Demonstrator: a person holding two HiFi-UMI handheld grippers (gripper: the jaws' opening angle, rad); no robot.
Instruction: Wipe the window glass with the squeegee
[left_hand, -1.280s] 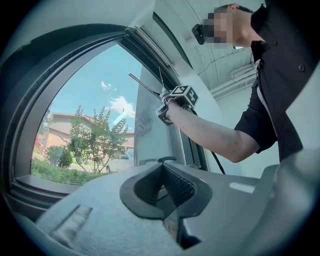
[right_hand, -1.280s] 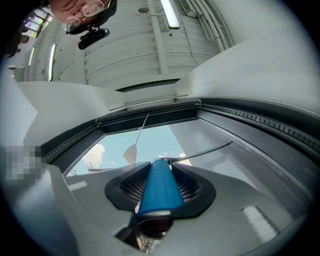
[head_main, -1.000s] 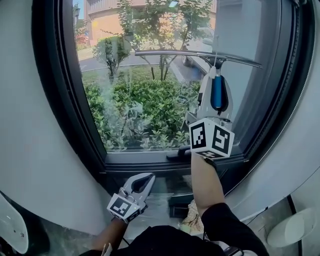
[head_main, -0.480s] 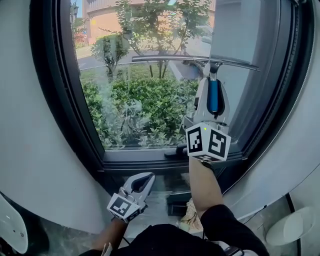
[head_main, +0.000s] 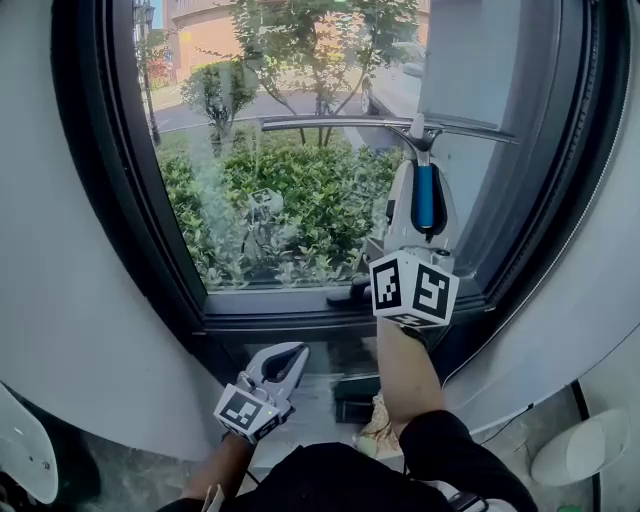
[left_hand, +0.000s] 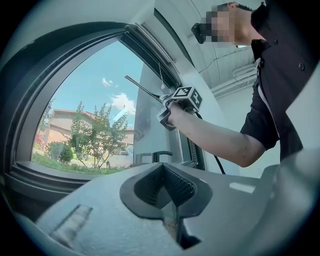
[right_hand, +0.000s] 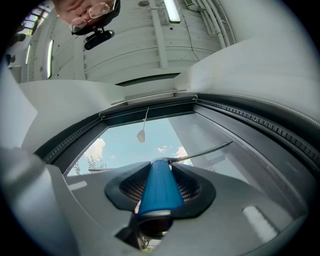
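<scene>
At the near left, our left gripper (head_main: 262, 397) hangs low below the sill, its jaws drawn together on nothing. Further right, the long metal-bladed squeegee with the blue handle (head_main: 340, 122) lies level across the clear window glass (head_main: 270, 190), high on the pane. At the right, our right gripper (head_main: 424, 195) has its jaws clamped round that blue handle. We judge the tool light and stiff, its smooth handle apt to twist. A mid-handle grip suits it, pressing evenly on the breakable glass.

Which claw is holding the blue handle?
The right claw, raised against the window glass, shut on the blue squeegee handle. The left claw hangs low, holding nothing.
</scene>
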